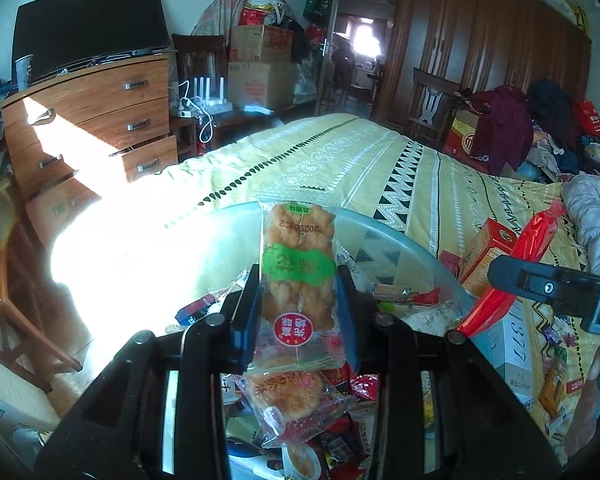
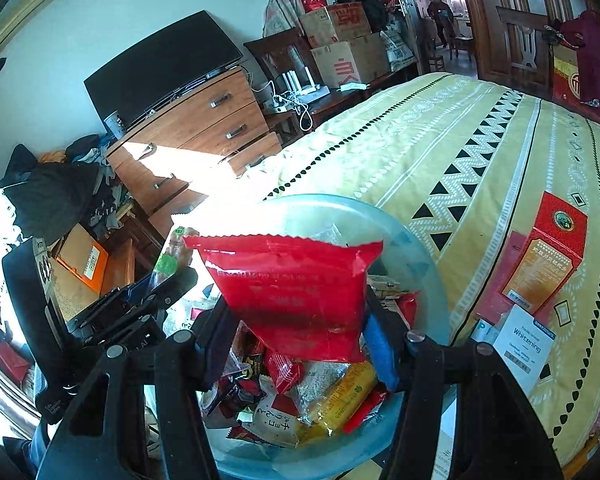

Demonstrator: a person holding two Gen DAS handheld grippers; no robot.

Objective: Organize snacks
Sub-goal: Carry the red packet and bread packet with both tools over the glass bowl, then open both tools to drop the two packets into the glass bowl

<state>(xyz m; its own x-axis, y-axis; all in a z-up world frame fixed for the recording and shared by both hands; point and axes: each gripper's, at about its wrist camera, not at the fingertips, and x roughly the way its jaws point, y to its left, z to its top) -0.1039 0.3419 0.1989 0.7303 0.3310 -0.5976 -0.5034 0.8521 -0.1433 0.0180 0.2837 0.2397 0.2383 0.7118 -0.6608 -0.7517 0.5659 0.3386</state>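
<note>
My left gripper is shut on a clear packet of fried twist pastry with a green label, held upright. It hangs above a pale blue translucent bowl heaped with several wrapped snacks. My right gripper is shut on a flat red snack packet over the same bowl. In the left wrist view the right gripper comes in from the right with the red packet. In the right wrist view the left gripper and its pastry packet are at the bowl's left side.
The bowl rests on a bed with a yellow patterned cover. A red and orange carton and a white box lie to its right, with loose small packets nearby. A wooden dresser stands to the left.
</note>
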